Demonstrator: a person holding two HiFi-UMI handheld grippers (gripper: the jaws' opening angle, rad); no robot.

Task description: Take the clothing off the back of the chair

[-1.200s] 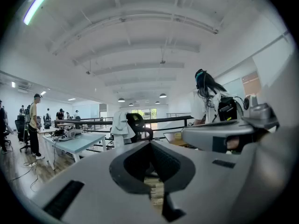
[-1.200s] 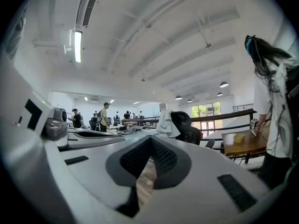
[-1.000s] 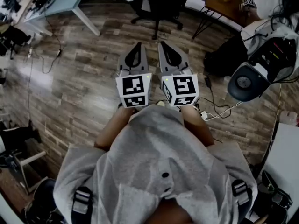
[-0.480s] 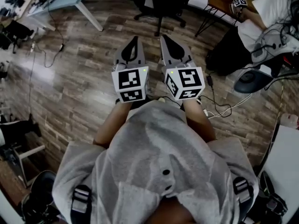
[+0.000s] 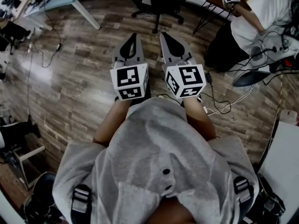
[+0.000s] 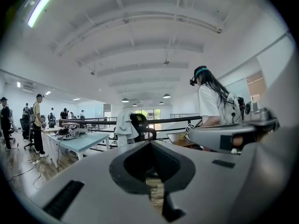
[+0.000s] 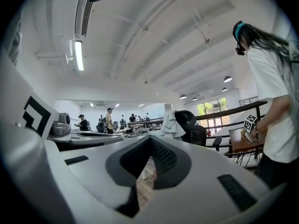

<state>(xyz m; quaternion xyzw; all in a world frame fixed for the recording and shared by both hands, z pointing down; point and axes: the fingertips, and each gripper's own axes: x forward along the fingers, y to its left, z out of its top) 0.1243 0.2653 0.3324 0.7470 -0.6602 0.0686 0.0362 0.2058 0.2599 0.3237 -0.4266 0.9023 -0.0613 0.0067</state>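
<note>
- My left tool [image 6: 150, 143] has its jaws pressed together, with nothing between them.
- My right tool [image 7: 149, 139] is closed and empty too, its jaws meeting at the tip.
- In the head view I hold both tools side by side in front of my chest. They are close but not touching, and they point forward over the wooden plank floor [image 5: 84, 78]. Each marker cube faces up toward me.
- The clothing [image 7: 173, 123] is a pale garment draped over the back of a black office chair [image 7: 194, 129]. It is well ahead of both tools, and neither tool touches it.
- In the left gripper view the chair stands just to the right of a light-blue worktop [image 6: 81, 143] with some gear on it.
- A person in a white shirt [image 7: 273, 106] stands off to the right, near a small brown table.
- Loose cables [image 5: 219, 105] trail over the floor to the right of my right tool.
</note>
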